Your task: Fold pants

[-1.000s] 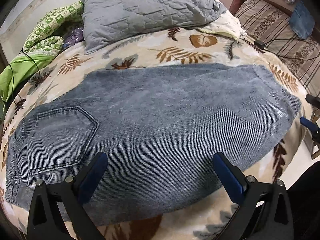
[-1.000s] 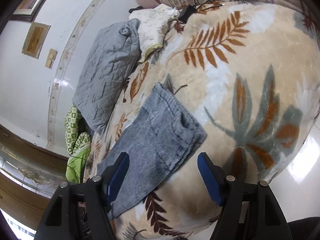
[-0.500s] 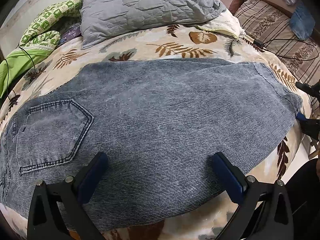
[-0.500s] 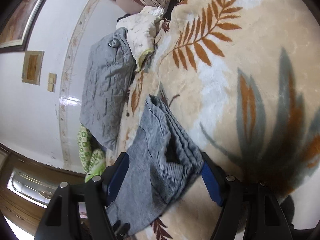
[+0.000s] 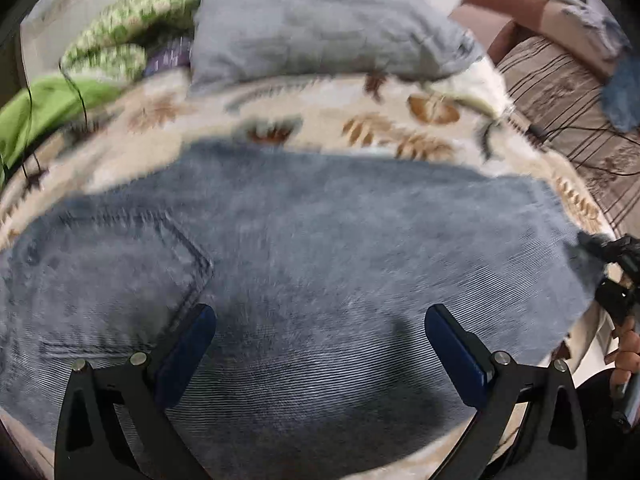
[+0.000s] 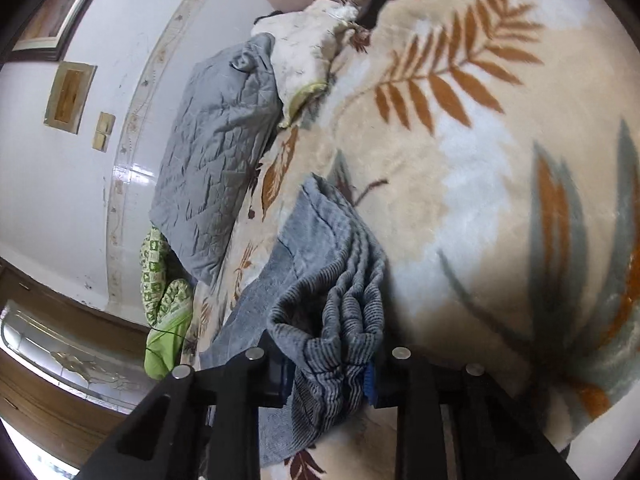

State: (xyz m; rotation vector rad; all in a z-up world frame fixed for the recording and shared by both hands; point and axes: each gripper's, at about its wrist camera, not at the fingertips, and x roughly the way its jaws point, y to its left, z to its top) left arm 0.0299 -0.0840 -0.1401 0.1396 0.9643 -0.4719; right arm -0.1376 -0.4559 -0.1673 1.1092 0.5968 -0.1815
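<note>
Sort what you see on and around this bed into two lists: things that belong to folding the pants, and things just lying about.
Job: pants; right gripper, clamped on their hem; left gripper, open above them.

Lying about: grey pillow; green cloth; leaf-print blanket; black cable.

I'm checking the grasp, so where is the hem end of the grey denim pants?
In the right wrist view, the hem end of the grey denim pants is bunched between the right gripper jaws, on the leaf-print blanket.

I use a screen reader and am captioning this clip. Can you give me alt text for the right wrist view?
The right gripper is shut on the bunched hem end of the grey-blue pants, which lie on a cream leaf-print blanket. A grey quilted pillow lies farther along the bed, by a white wall.
</note>
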